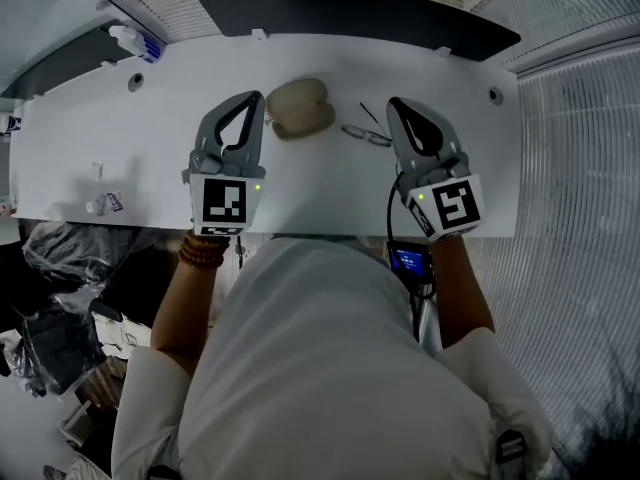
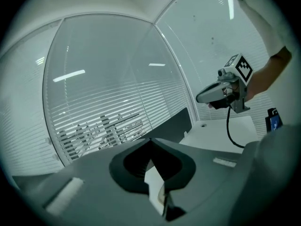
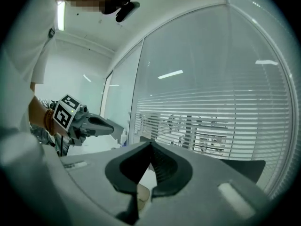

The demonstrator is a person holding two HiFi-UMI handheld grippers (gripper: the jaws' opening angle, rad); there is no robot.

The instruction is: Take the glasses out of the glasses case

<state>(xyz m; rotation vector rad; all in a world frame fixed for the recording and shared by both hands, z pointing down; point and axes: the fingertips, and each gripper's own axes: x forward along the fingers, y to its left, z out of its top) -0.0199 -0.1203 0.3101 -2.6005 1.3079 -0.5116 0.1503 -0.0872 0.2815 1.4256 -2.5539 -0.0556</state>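
Left gripper (image 1: 254, 98) and right gripper (image 1: 393, 104) were clenched, empty; glasses (image 1: 366, 134) lay beside the case (image 1: 300, 108) — best, seemingly, to draw clear without brushing either.

Left tool (image 1: 257, 98) and right tool (image 1: 393, 105): grey moulded shells with dark teardrop-shaped openings. Left cube (image 1: 224, 202) and right cube (image 1: 450, 205): white, printed with black square markers, each beside a small green light. A black cable (image 1: 391, 213) leaves the right tool. Clothing: white shirt (image 1: 300, 368) with elbow-length sleeves; beaded bracelet (image 1: 203, 253).
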